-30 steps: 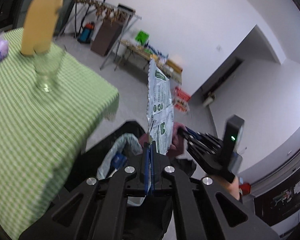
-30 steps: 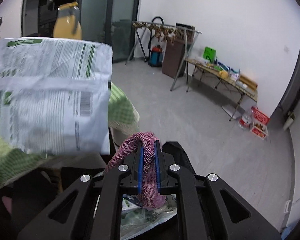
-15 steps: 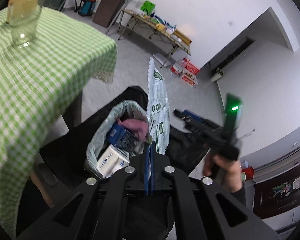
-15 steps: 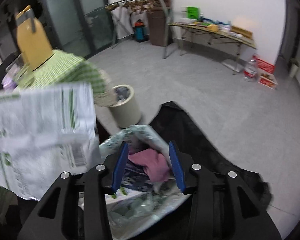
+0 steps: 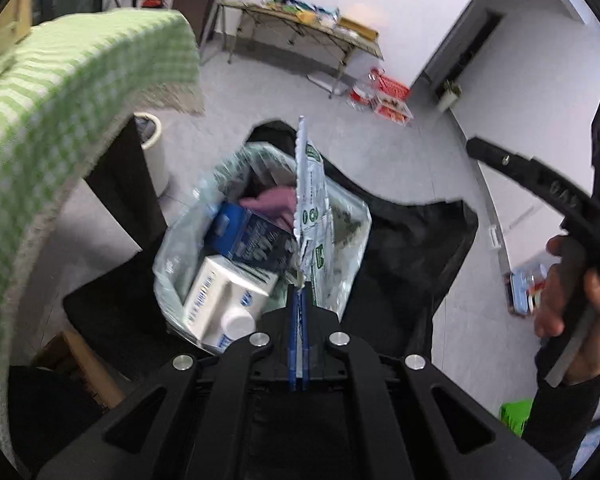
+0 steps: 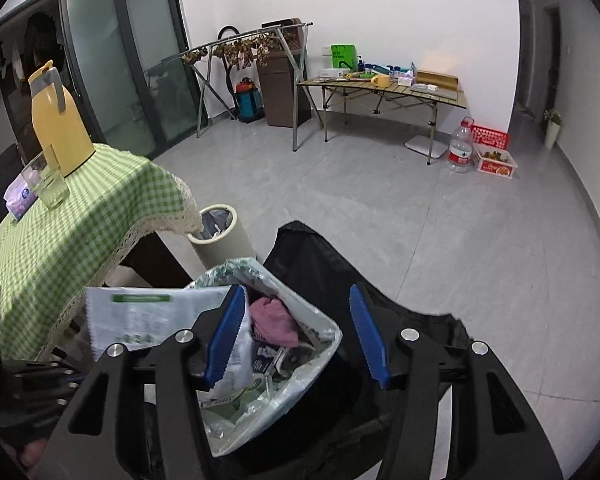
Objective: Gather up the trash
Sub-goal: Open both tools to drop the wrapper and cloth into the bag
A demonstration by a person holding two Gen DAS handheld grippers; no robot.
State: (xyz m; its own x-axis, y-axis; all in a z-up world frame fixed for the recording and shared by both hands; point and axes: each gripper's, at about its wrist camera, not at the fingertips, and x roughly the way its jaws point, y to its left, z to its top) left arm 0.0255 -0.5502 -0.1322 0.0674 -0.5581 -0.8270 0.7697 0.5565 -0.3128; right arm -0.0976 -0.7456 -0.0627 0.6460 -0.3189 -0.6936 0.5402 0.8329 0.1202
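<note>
My left gripper (image 5: 299, 294) is shut on a white and green snack wrapper (image 5: 311, 204), held upright over the mouth of a clear trash bag (image 5: 168, 264). In the bag lie a pink cloth (image 5: 274, 202), a blue carton (image 5: 244, 234) and a white carton (image 5: 220, 300). My right gripper (image 6: 296, 322) hangs above the same trash bag (image 6: 320, 350), its jaws opening with nothing between them. The pink cloth (image 6: 274, 320) lies below it in the bag, and the wrapper (image 6: 140, 318) shows at its left.
The bag sits on a black seat (image 6: 308, 256) beside a table with a green checked cloth (image 6: 72, 224). On the table stand a yellow jug (image 6: 58, 120), a glass (image 6: 50, 184) and a tissue pack (image 6: 18, 198). A beige bin (image 6: 220, 236) stands on the floor nearby.
The right gripper opened and let the pink cloth fall into the bag. The left gripper sank with the wrapper toward the bag's mouth.
</note>
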